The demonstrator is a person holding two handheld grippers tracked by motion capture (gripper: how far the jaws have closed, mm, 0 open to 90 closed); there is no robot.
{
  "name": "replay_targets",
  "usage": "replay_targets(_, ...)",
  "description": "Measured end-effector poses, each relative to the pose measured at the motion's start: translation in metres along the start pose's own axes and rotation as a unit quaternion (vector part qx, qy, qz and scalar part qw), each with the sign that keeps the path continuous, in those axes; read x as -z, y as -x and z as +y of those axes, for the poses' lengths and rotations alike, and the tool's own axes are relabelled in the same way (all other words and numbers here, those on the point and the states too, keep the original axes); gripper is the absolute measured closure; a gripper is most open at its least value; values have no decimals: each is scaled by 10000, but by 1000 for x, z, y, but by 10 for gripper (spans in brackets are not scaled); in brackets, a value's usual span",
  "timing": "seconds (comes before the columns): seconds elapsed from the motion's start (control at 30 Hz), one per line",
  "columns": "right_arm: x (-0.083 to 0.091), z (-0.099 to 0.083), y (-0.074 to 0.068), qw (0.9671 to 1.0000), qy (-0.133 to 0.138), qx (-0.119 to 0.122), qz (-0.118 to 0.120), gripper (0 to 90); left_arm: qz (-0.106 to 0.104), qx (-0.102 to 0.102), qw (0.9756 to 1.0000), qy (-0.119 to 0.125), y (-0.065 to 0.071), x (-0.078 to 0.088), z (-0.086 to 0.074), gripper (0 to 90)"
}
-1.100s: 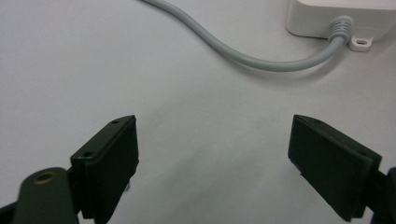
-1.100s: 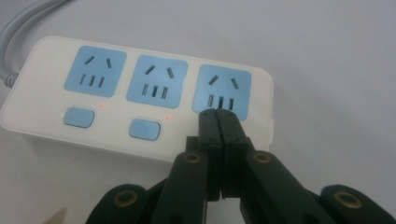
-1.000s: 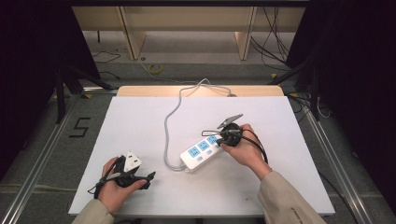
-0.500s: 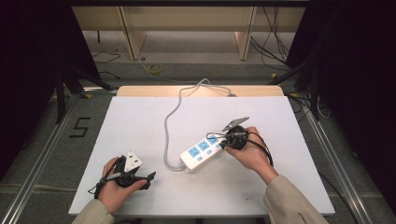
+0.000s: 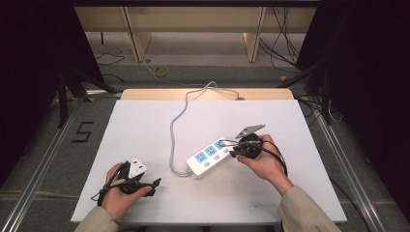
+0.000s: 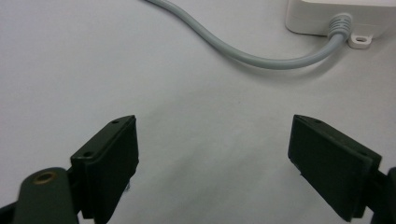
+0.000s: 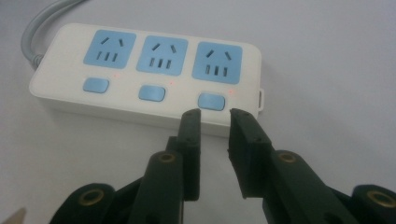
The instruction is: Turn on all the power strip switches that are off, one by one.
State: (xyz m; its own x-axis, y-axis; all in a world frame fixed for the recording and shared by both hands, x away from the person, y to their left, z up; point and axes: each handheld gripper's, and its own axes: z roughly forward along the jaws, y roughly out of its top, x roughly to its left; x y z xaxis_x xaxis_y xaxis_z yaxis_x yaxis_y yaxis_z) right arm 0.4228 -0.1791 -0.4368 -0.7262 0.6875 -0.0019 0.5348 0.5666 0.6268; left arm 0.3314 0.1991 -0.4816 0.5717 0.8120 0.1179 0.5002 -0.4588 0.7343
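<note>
A white power strip point(image 5: 210, 155) with three blue sockets and three blue switches lies at the table's middle; small red lights glow beside its switches point(image 7: 144, 70). Its grey cable point(image 5: 174, 130) loops to the far edge. My right gripper point(image 5: 233, 149) points at the strip's right end. Its jaws point(image 7: 215, 114) hover just short of the rightmost switch point(image 7: 211, 101); they have just been opening, stand slightly apart, and hold nothing. My left gripper point(image 5: 153, 185) rests at the front left, jaws wide open point(image 6: 212, 135) over bare table, facing the strip's cable end point(image 6: 345, 14).
The white table point(image 5: 145, 121) has a wooden strip along its far edge. The cable point(image 6: 261, 56) curves across in front of the left gripper. Grey floor with a taped "5" point(image 5: 83, 131) lies left; dark frames and loose cables stand beyond.
The right hand has drawn back a little to the right, off the strip's end, and its jaws have parted. The left hand has stayed put.
</note>
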Motion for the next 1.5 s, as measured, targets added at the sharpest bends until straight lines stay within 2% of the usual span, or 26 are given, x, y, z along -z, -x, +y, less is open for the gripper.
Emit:
replay_targets(0.43, 9, -14, 0, 9999, 99, -104, 92, 658, 1, 11, 10000, 15, 0, 0, 0, 159)
replay_targets(0.87, 19, -39, 2, 9993, 276, -237, 128, 587, 2, 5, 10000, -7, 0, 0, 0, 159)
replay_targets(1.13, 24, -56, 4, 9987, 404, -295, 100, 533, 18, 13, 10000, 9, 0, 0, -1, 158)
replay_targets(1.5, 32, -75, 3, 9976, 545, -417, 43, 514, 27, -12, 10000, 13, -1, -1, -1, 154)
